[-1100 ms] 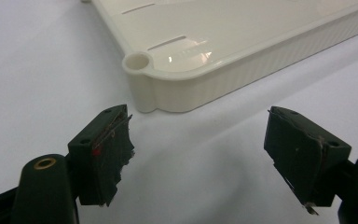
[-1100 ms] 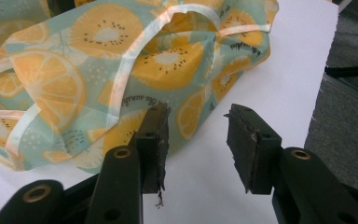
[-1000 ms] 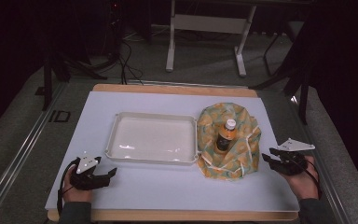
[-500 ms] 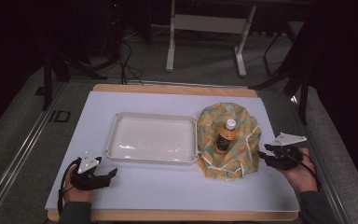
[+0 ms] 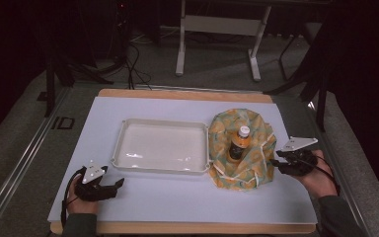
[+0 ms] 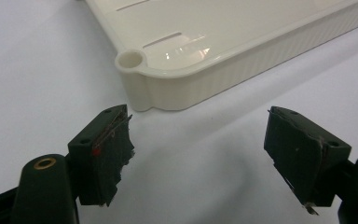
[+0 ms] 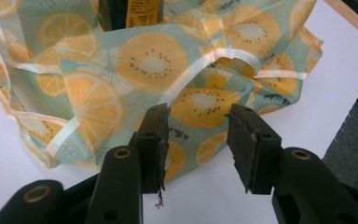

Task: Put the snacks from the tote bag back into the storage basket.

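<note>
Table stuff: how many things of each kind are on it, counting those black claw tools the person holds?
Tray: 1
Fruit-print bag: 1
Bottle, standing in the bag: 1
Grippers, left and right, both open: 2
Total: 5

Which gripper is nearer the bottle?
Right. The right gripper sits just beside the fruit-print bag around the bottle; the left gripper is across the table, past the tray.
</note>
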Demonstrator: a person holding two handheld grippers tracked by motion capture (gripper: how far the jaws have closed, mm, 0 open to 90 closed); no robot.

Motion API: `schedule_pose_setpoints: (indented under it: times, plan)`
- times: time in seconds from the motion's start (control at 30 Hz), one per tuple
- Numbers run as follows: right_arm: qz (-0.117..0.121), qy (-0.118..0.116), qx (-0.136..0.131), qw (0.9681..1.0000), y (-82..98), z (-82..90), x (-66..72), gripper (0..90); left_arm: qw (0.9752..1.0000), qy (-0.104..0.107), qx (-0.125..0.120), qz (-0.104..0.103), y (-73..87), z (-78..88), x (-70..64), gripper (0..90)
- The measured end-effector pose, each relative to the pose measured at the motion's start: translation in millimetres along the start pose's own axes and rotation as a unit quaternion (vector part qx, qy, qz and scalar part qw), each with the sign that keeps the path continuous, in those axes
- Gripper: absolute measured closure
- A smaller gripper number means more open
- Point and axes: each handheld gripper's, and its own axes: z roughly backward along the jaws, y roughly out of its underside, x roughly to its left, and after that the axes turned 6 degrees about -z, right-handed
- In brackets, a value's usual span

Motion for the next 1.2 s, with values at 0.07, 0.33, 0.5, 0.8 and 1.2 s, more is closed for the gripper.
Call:
schedule_pose_setpoints:
  times: [0.07, 0.33, 0.5, 0.8, 1.2]
  plan:
    - [0.005, -0.003, 0.004, 1.0000, -1.9, -0.2, 0.0, 58.1, 1.0000, 0.000, 0.000, 0.000, 0.0, 0.1, 0.1, 23.0]
    - [0.024, -0.019, 0.020, 0.9993, -9.5, -1.7, 1.0, 57.8, 1.0000, 0.001, 0.000, 0.000, 0.0, -0.2, 0.0, 23.0]
    - [0.036, -0.026, 0.030, 0.9986, -13.5, -3.7, 1.3, 56.9, 1.0000, 0.001, 0.002, 0.000, -0.2, -0.3, 0.0, 23.0]
    - [0.055, -0.036, 0.045, 0.9968, -20.9, -6.9, 3.7, 56.9, 1.0000, 0.001, 0.000, 0.000, 0.0, -0.1, 0.0, 23.0]
    - [0.070, -0.041, 0.048, 0.9955, -34.4, -7.8, 5.3, 57.6, 1.0000, 0.001, 0.000, 0.001, 0.0, -0.1, 0.4, 23.0]
